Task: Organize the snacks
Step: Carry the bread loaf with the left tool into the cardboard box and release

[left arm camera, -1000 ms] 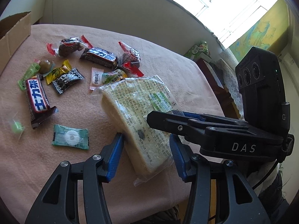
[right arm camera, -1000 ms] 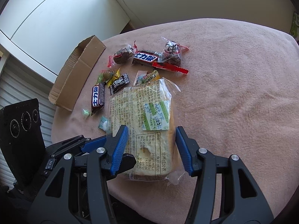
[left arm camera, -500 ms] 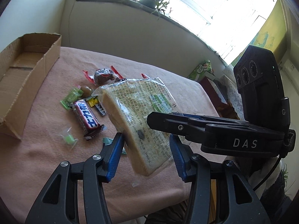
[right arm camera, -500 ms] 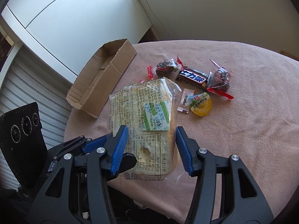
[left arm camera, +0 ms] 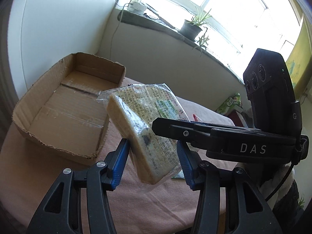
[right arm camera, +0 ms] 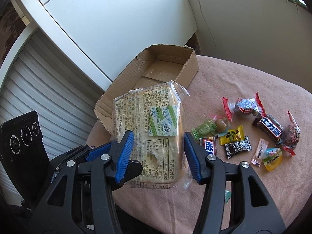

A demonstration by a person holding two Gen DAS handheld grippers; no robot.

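Note:
A bagged loaf of sliced bread hangs in the air over the pink tablecloth, just beside the open cardboard box. My left gripper is shut on its near end, blue pads pressing both sides. The right gripper is shut on the same bread from another side. Its black body crosses the left wrist view. The left gripper's fingers show at lower left in the right wrist view. The box lies empty behind the loaf.
Several wrapped candies and chocolate bars lie scattered on the pink cloth to the right of the bread. A white cabinet and slatted shutter stand behind the box. A windowsill with a potted plant runs along the far wall.
The bread has been lifted off the cloth and carried from among the candies toward the cardboard box, with both grippers moving up and across with it.

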